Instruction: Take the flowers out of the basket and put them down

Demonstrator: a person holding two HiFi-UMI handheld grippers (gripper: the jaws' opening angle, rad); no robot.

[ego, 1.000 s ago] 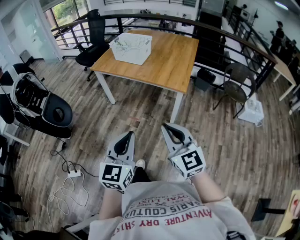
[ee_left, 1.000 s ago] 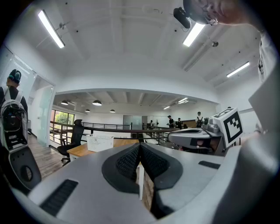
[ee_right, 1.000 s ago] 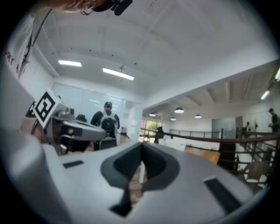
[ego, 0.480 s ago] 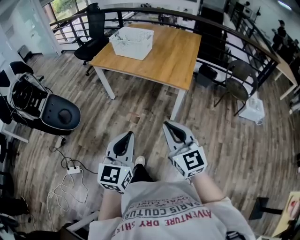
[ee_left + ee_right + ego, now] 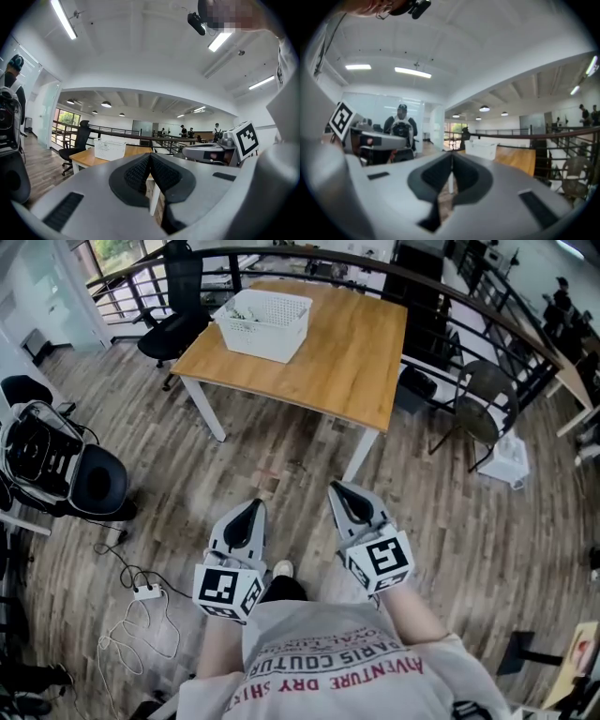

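The left tongs (image 5: 251,508) are closed and empty above the wood floor (image 5: 281,456), well short of the worktop (image 5: 356,362). The white basket (image 5: 263,324) sits on the worktop's far left corner, its contents too small to make out. The right tongs (image 5: 338,489) are closed and empty too.

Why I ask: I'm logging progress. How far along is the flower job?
Done: nothing; the basket sits on the table, well ahead. In hand: nothing; left gripper and right gripper are shut, empty. Left: reach the basket, lift flowers out, set them down.
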